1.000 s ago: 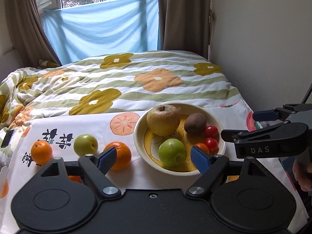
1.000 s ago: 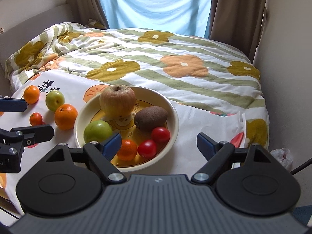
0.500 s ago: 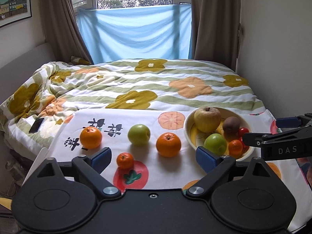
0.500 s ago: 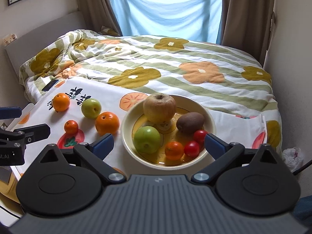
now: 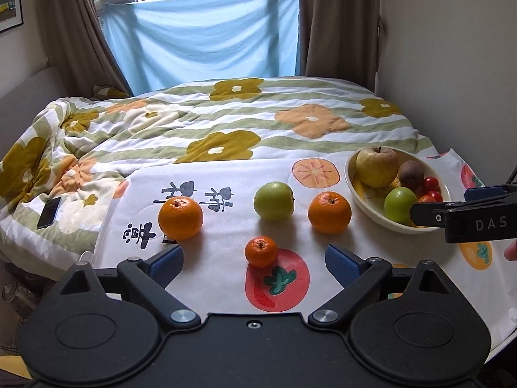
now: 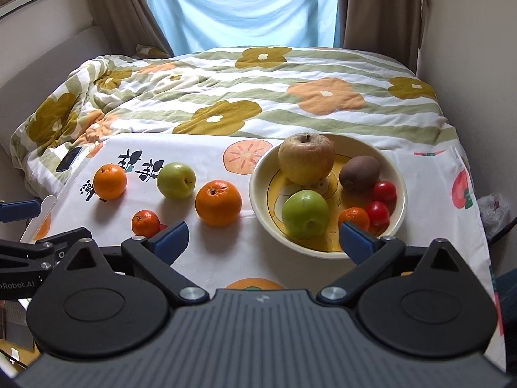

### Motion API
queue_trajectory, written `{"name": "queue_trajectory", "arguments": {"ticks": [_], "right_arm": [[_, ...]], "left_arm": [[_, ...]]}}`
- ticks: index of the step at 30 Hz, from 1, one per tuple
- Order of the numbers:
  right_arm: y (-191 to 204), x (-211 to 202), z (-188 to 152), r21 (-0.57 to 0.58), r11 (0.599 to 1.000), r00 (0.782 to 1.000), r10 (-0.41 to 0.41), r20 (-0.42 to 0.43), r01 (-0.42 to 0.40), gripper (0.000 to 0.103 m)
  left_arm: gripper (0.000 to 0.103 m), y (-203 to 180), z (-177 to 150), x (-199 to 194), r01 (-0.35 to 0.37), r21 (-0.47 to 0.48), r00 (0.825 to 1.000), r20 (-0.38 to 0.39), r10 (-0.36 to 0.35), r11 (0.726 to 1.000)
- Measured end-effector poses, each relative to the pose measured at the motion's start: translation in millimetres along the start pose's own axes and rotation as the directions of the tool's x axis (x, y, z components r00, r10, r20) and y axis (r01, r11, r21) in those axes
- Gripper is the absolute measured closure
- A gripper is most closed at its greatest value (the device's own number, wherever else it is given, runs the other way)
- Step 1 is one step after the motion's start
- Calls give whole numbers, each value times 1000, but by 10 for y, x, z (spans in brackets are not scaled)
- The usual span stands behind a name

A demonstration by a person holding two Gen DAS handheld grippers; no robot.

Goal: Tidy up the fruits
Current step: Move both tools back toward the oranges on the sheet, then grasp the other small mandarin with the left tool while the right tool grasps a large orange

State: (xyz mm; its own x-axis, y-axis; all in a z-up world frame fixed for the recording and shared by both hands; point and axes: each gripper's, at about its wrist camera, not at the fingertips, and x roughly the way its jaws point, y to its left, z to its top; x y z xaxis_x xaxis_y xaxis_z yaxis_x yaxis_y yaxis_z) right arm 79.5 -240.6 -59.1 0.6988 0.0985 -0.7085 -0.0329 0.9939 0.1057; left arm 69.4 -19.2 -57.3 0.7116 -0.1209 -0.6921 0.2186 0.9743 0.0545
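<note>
Small orange (image 5: 261, 251) — on cloth, just ahead between left tongs (image 5: 254, 260) | both tongs released — right tongs (image 6: 263, 239) facing bowl (image 6: 258, 187)

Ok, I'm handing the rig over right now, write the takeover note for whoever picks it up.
Left tongs: open, empty, above the cloth by the small mandarin.
Right tongs: open, empty, before the bowl.
In the bowl: two apples, kiwi, two tomatoes, one mandarin.
On the cloth: two oranges, green apple, small mandarin.
Left to do, probably: those four into the bowl.
</note>
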Motion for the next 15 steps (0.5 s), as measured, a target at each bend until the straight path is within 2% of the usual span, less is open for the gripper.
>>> {"name": "queue_trajectory", "arguments": {"ticks": [7,10,15], "right_arm": [[202,310,-97,113,991,998,-65,-26,67,0],[250,443,-143,152,985,997,-74,-38,79,0],[326,649,-206,209,974,995,-78,-62,90,0]], "left_arm": [[13,228,-34,402,110,85,993,-43,-107,990],[22,262,-48,580,142,110,989,-58,-136,984],[29,248,-66,867,183,148,982,-84,-172,972]]}}
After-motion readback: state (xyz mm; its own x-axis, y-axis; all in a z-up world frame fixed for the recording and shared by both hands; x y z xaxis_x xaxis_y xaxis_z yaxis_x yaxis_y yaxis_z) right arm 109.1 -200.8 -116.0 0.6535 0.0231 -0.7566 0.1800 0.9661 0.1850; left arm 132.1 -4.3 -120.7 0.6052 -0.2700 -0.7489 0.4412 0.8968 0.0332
